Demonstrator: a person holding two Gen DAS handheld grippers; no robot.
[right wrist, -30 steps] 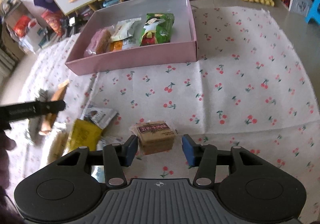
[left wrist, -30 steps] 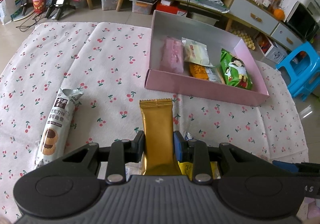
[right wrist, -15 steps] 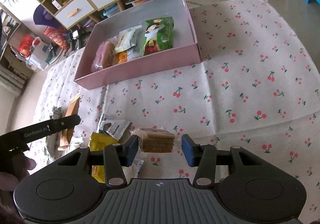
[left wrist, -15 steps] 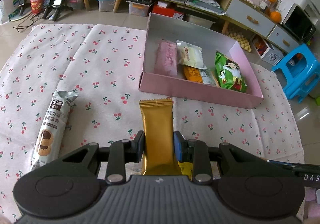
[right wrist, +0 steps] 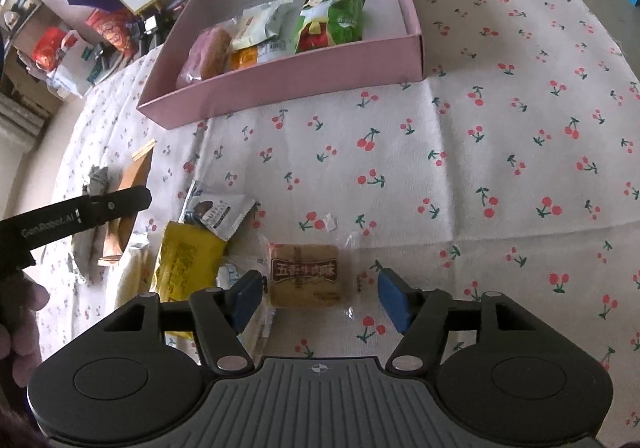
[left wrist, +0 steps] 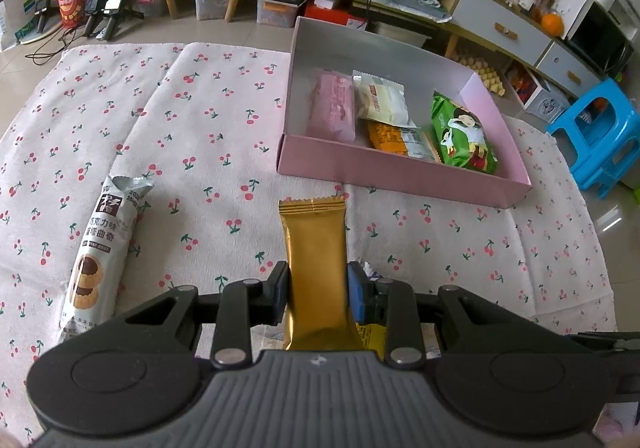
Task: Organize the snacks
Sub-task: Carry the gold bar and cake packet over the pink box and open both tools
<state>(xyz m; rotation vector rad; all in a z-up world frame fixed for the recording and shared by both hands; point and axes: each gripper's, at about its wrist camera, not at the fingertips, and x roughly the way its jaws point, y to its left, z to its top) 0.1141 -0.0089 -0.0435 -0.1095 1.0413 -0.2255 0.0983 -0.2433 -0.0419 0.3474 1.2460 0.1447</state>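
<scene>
While sorting: snacks are going into the pink box [left wrist: 400, 175], far right.
Left claw [left wrist: 316, 288]: clamping the gold pack [left wrist: 316, 248], needing a carry boxward.
Right claw [right wrist: 320, 292]: jaws opening around the brown pack [right wrist: 306, 274] lying on the cloth [right wrist: 480, 167].

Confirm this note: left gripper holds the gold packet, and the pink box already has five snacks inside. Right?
Not quite. The left gripper does hold the gold packet, but the pink box has four snacks, not five: pink, white, orange and green packets, as the left wrist view shows.
</scene>
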